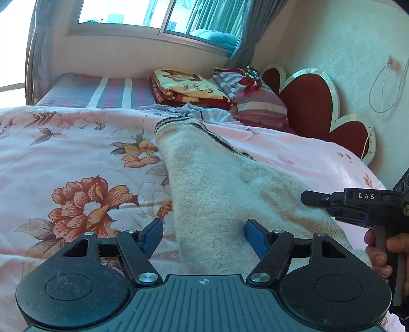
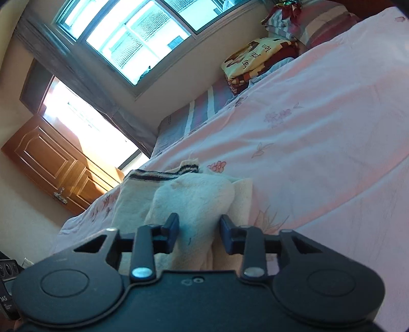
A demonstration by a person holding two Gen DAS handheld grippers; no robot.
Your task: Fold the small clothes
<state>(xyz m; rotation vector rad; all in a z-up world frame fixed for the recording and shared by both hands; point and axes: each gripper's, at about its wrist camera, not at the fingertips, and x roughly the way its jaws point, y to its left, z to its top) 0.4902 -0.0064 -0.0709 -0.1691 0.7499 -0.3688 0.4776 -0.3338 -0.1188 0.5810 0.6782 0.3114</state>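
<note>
Lying between the spread fingers of the left gripper (image 1: 204,236) is one cream garment (image 1: 230,189), a fold of it clamped in the right gripper (image 2: 199,233). Beneath both spreads one floral quilt (image 1: 76,153); beyond them, two folded stacks (image 1: 189,88), one window (image 1: 143,15).

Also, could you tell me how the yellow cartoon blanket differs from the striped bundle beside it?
The yellow cartoon blanket carries a picture and lettering with dark red edging; the striped bundle shows only pink and grey stripes. The bundle lies nearer the heart-shaped headboard than the blanket. A shiny ornament sits on the bundle; the blanket's top is bare. Both are folded.
</note>
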